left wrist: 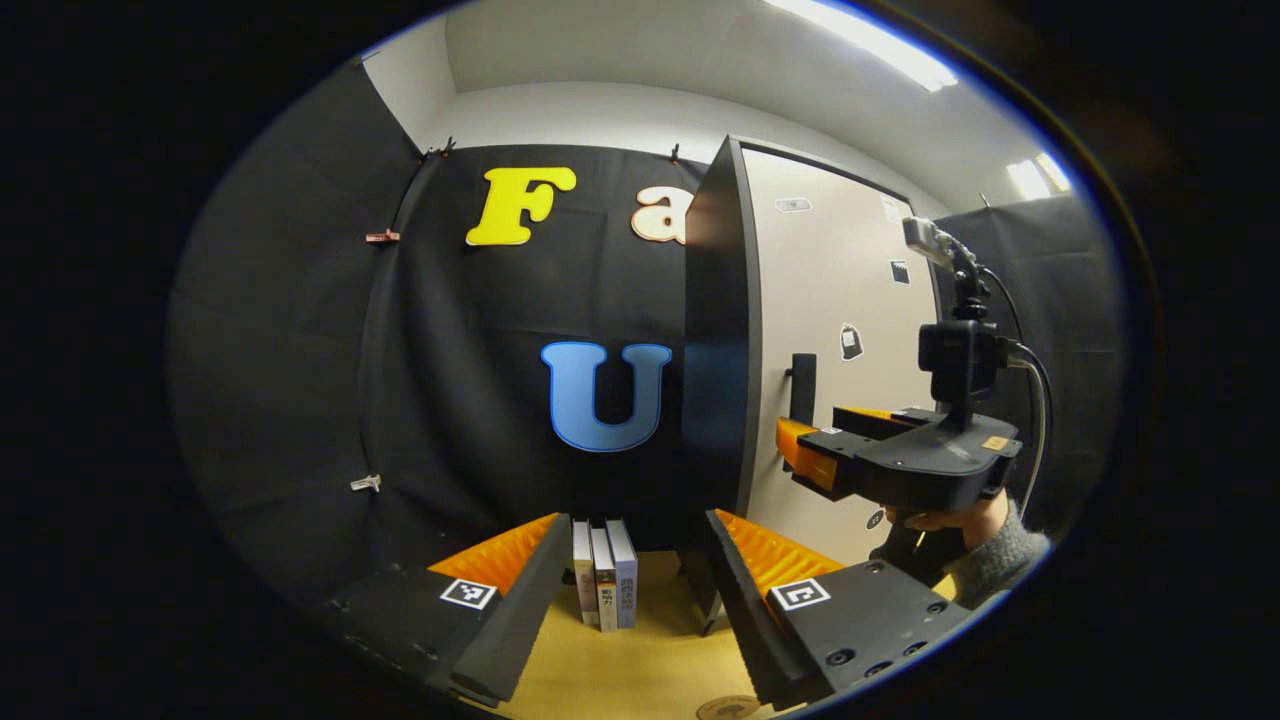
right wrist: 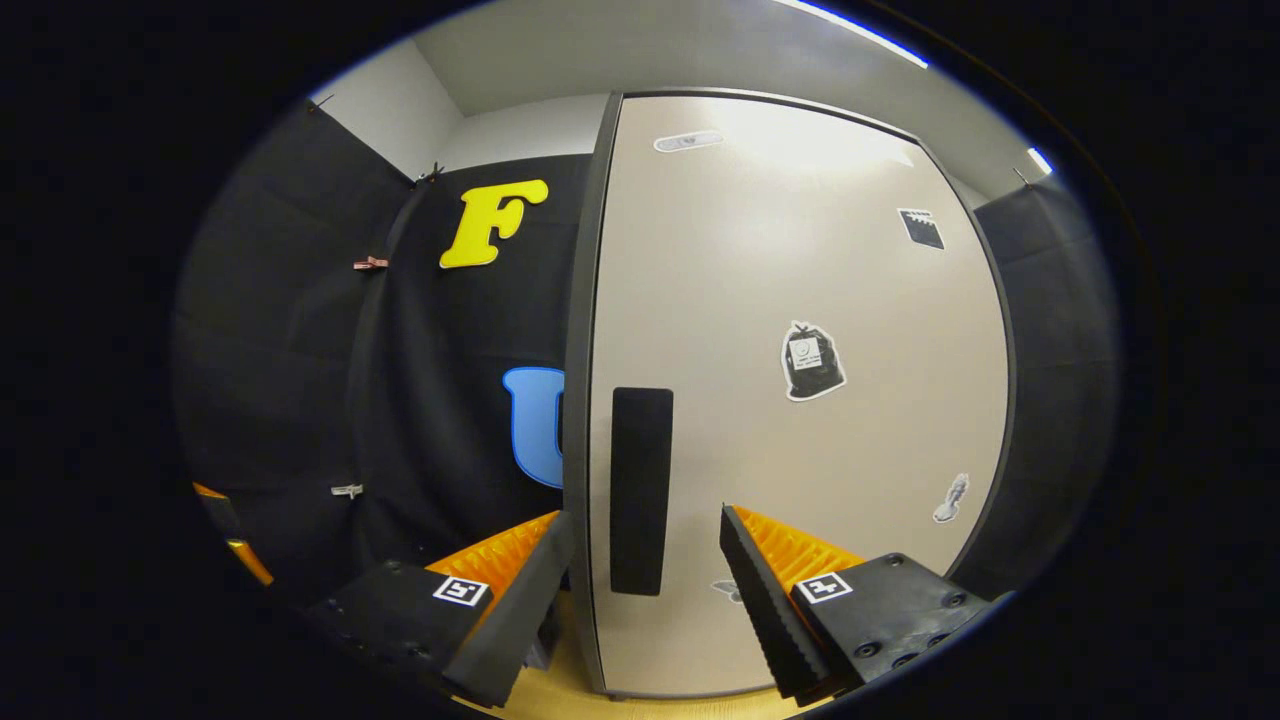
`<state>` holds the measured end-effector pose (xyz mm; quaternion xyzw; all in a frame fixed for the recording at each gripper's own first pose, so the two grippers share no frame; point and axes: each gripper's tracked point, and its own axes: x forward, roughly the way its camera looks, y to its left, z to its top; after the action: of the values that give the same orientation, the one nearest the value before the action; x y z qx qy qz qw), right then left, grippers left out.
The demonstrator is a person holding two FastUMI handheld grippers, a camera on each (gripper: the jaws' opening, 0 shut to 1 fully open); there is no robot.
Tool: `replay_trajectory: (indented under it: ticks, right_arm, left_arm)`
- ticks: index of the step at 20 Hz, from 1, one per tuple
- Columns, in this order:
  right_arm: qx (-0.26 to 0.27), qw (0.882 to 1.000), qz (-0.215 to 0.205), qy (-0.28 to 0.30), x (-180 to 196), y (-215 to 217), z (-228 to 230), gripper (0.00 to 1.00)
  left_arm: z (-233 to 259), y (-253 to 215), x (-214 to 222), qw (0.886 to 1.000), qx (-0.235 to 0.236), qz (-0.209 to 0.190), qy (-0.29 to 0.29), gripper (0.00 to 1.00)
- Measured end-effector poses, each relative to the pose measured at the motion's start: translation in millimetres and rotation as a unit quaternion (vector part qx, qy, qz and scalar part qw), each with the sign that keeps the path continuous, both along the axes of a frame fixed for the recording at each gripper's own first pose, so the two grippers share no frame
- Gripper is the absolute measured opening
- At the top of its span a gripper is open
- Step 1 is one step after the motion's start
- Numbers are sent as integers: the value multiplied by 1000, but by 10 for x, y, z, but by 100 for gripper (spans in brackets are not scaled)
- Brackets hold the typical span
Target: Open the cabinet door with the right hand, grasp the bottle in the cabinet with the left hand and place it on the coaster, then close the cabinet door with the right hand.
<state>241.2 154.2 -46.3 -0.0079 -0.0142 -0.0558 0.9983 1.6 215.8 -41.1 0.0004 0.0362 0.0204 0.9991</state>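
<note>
Right gripper (right wrist: 645, 560) wide apart, fingers flanking the handle (right wrist: 641, 490) of the closed cabinet door (right wrist: 800, 300) (no contact). Left gripper (left wrist: 632, 570) wide, empty, facing 3 books (left wrist: 604, 580). Coaster (left wrist: 727, 708) below.

Beige cabinet door (right wrist: 800, 300), black handle (right wrist: 640, 490)

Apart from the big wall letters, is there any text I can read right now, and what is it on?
Nothing can be read.
Book spines: print too small to read.
Stickers on the cabinet door: too small and blurred to read.
Square tags beside the jaws: coded patterns, no words.
</note>
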Motion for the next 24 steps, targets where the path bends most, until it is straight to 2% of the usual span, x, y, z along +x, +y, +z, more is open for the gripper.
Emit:
replay_trajectory:
  ticks: [2,6,7,8,9,10,11,14,15,18,24]
  right_arm:
    - [-3,1000,-11,-2,120,-17,-23,93]
    - [3,1000,-28,-6,249,-35,-40,81]
    - [2,999,-42,-5,253,-84,-57,75]
    - [3,999,-36,-7,279,-35,-50,68]
    - [-1,1000,-29,-4,288,2,-79,55]
    - [-5,999,-39,-5,336,-20,-110,57]
    - [-14,999,-40,-2,232,-14,-60,35]
    - [-2,999,-31,7,201,-4,-77,29]
    - [3,1000,-26,12,194,-7,-79,21]
    - [6,1000,-10,19,21,46,-57,21]
    - [9,1000,-2,30,-603,-28,-17,21]
  left_arm:
    - [-25,65,3,1000,2,4,3,84]
    - [-96,156,-15,1000,-5,11,12,84]
    - [-101,171,-27,1000,-6,13,14,84]
    - [-115,192,-37,1000,-8,14,15,84]
    - [-107,217,-42,1000,-8,16,15,84]
    - [-110,222,-52,1000,-9,17,15,84]
    - [-96,228,-61,1000,-9,17,14,84]
    - [-44,219,-94,1000,-9,15,8,84]
    - [-45,223,-105,1000,-9,13,7,84]
    - [-19,185,-182,1000,-8,7,4,84]
    - [43,-57,-368,1000,-8,-27,-4,84]
